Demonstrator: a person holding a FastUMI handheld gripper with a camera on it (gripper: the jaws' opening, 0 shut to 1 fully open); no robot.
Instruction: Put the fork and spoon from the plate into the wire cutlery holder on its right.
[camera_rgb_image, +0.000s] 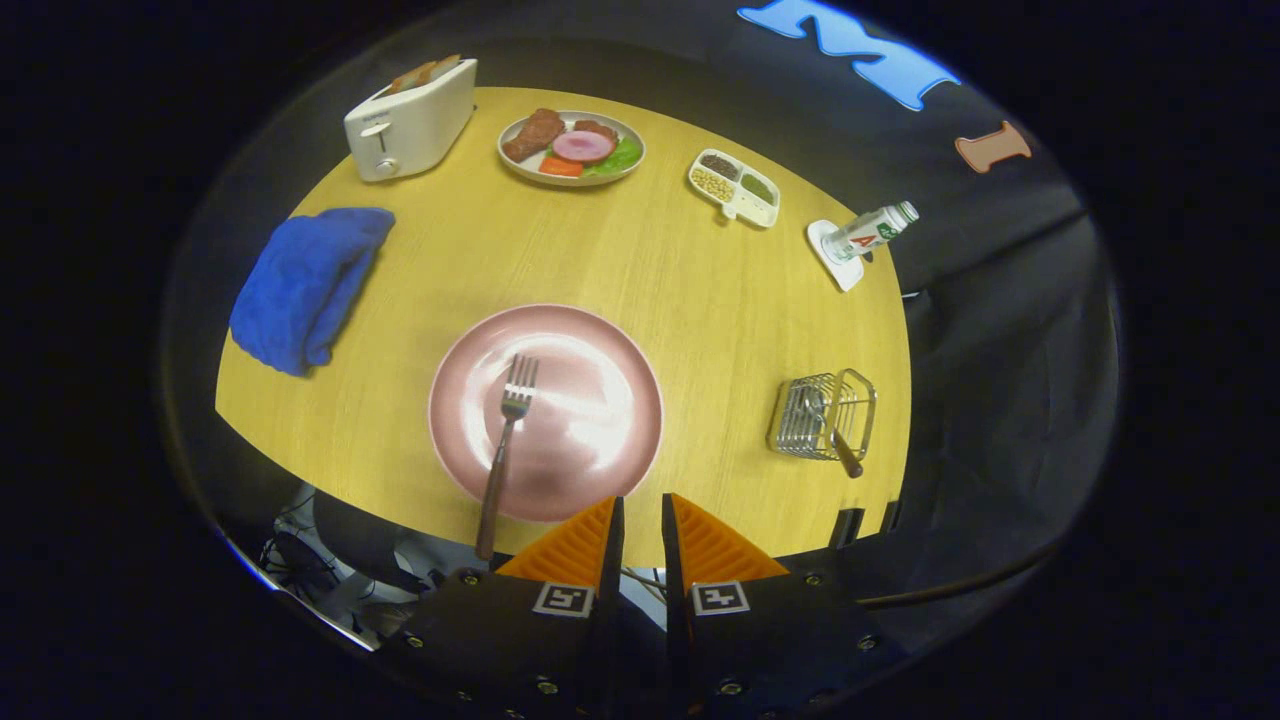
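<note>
The gripper (642, 515) hangs above the near edge of the round wooden table (650, 270), its two fingers close together with only a thin slit between them and nothing held in it.

Just beyond the fingertips the pink plate (590, 345) sits close to the near edge of the table. The fork (505, 440) lies on the left half of the plate, tines pointing away toward the table's middle, its dark handle crossing the plate's near rim and sticking out past the table edge. The right half of the plate is bare and shiny.

The wire cutlery holder (825, 415) stands well to the right of the plate, close to the table's right edge, with a strip of open wood between the two. A dark-handled utensil, apparently the spoon (845, 455), is already in the holder, handle leaning out toward the near side; its head is hard to make out through the wires.

A folded blue cloth (305, 285) lies at the left edge. Along the far edge stand a white toaster (410, 120) with bread in its slots, a plate of food (572, 148), and a small divided dish (735, 187). A bottle (872, 230) rests tilted on a white coaster at the far right edge. The middle of the table, between the pink plate and the far row, is open wood.
</note>
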